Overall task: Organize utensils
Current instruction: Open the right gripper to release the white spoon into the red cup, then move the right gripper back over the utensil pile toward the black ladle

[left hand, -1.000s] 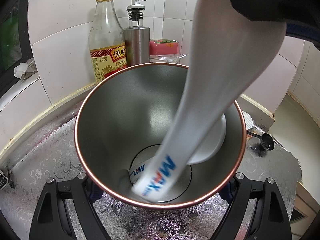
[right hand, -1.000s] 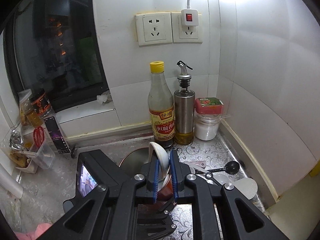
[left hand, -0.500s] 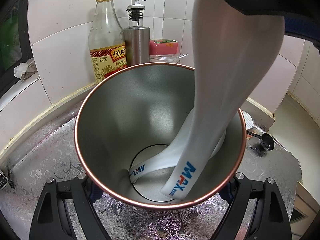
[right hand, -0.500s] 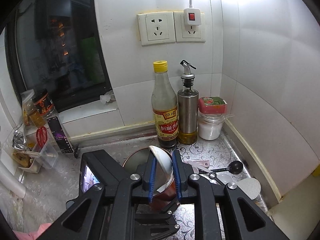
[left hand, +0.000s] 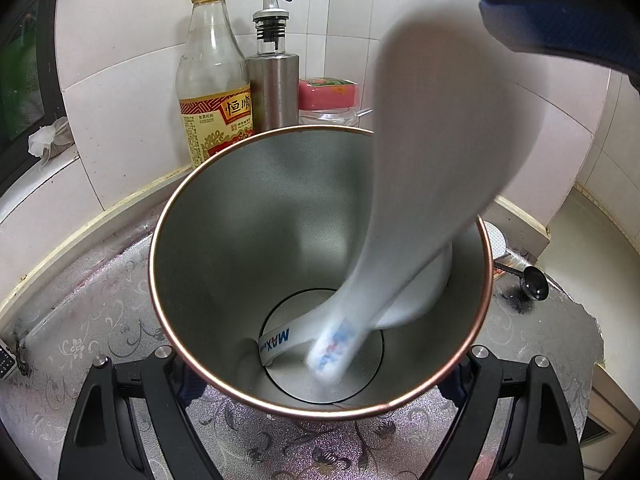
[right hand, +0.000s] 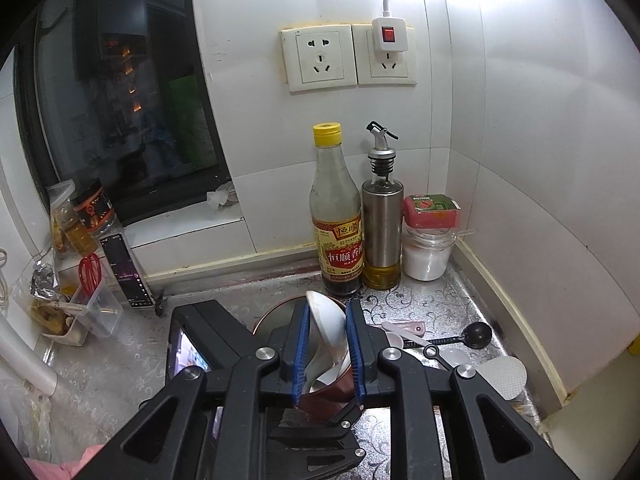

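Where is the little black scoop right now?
In the right wrist view, the black scoop lies on the patterned counter right of the metal cup, beside a white rice paddle.

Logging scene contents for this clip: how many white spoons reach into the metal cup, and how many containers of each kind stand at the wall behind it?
White spoons in cup: 2
Glass bottle: 1
Steel oil dispenser: 1
Lidded jar: 1
Total: 5

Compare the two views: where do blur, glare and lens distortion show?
Left wrist view: the white spoon is blurred by motion while the metal cup stays sharp. Right wrist view: glare washes out the wall tiles, and the fisheye bends the window frame.
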The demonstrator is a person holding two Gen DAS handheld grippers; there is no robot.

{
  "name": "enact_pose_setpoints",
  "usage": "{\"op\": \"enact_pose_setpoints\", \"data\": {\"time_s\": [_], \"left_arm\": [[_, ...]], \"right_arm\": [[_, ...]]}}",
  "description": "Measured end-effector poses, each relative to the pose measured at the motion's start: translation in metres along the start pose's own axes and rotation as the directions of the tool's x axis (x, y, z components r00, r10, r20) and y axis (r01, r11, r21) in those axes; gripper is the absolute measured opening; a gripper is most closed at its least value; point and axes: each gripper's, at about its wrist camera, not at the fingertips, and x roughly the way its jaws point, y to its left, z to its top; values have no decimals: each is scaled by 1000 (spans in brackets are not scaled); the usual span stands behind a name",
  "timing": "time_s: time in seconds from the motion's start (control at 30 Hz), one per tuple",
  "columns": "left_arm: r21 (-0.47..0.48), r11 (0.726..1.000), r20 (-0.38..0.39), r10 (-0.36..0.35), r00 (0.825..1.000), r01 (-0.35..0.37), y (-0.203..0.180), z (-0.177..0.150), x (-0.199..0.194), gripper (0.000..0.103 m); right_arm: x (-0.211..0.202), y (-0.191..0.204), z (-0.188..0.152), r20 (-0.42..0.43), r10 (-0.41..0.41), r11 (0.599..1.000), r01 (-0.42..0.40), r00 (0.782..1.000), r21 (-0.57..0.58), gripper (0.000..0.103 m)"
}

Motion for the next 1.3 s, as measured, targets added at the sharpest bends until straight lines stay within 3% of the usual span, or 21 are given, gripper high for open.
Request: {"op": "enact_pose_setpoints", "data": {"time_s": [0.97,1.07,1.13,1.3], "left_arm": [[0,1000,-2,2,1000,-2,2,-1,2,89],[-1,1000,-2,1,1000,-1,2,-1,2,89],[-4,1000,-3,0,1000,0,1,1,-1,89],[-3,1000,-4,2,1000,-2,1,1,-2,89]], "right_arm": [[3,-27,-12,1,-90,993,90,996,75,24],[5,-30,-13,-5,-100,992,100,995,79,36],[5,-31,-14,-2,-104,991,104,995,83,56],[4,-34,-15,8,-115,990,113,993,89,68]]}}
